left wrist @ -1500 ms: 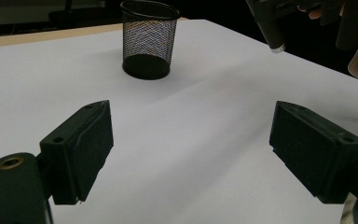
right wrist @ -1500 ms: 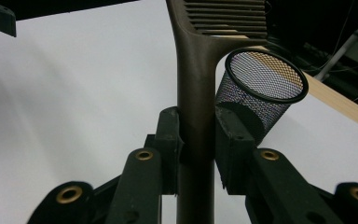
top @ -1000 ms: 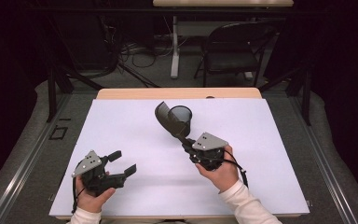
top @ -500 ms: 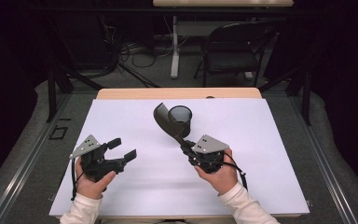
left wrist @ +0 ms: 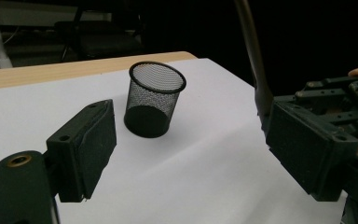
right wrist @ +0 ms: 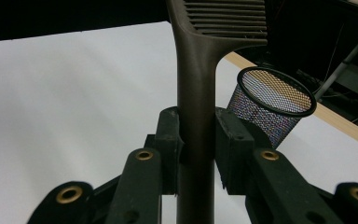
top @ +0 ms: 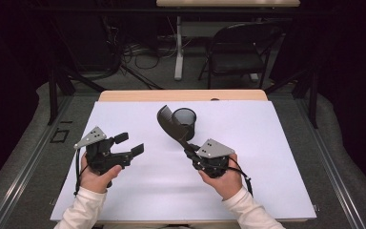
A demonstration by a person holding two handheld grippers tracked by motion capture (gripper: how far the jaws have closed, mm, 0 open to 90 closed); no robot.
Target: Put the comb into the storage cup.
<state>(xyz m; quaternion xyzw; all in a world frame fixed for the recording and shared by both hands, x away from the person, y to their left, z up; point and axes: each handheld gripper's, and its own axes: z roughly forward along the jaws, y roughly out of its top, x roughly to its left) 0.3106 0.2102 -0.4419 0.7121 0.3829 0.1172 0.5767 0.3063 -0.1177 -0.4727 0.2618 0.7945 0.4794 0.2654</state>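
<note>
The left hand-held gripper [top: 127,144] hovers with jaws wide and nothing between them. Ahead of it and to its right stands the mesh cup [top: 184,122], upright on the white worktop [top: 267,143]. The right hand-held gripper [top: 189,151] is clamped on the handle of a dark spatula [top: 170,125], whose slotted blade rises just beside the cup. Beyond the worktop, a chair [top: 240,52] and cables sit in a dark room; the blade's far end is cut off in the right gripper view
</note>
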